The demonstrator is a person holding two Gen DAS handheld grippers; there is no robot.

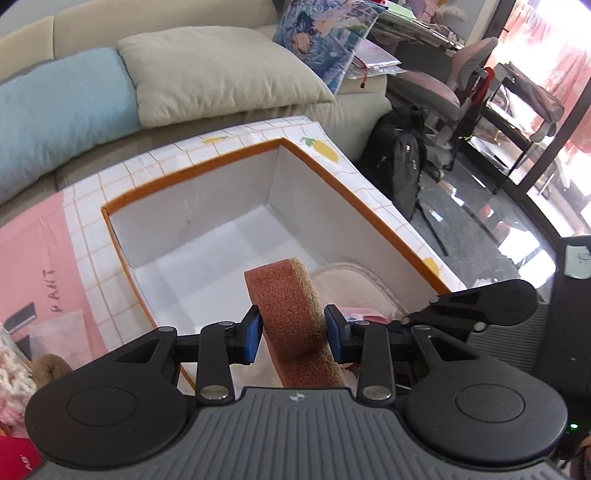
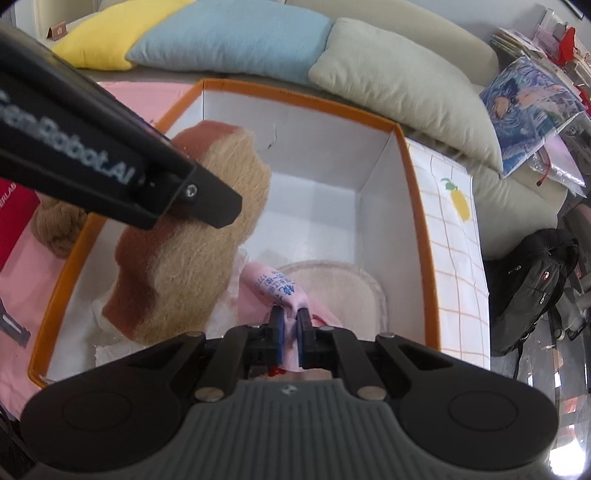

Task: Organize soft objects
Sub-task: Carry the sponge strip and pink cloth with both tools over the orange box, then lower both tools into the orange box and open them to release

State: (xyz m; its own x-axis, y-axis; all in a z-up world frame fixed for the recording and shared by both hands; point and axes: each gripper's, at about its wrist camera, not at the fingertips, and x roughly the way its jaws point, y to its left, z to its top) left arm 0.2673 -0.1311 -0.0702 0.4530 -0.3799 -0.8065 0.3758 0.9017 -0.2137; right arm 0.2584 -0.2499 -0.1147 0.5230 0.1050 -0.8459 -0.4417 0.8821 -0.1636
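An orange-rimmed white box (image 1: 199, 206) (image 2: 373, 206) stands open on a checked cloth. My left gripper (image 1: 293, 334) is shut on a brown sponge (image 1: 291, 310) with a tan scouring face, held over the box's near side; the same sponge (image 2: 192, 258) fills the left of the right wrist view, under the left gripper's black finger (image 2: 192, 192). My right gripper (image 2: 290, 325) is shut on a thin pink packet (image 2: 275, 288) with blue print, low inside the box. A cream fuzzy pad (image 1: 351, 284) (image 2: 354, 288) lies on the box floor beside it.
A sofa behind the box carries a blue cushion (image 1: 62, 110), a beige cushion (image 1: 218, 74) and a yellow cushion (image 2: 114, 33). A black backpack (image 1: 402, 158) stands on the floor at the right. A brown knitted thing (image 2: 59, 225) lies left of the box on the pink cloth (image 1: 33, 266).
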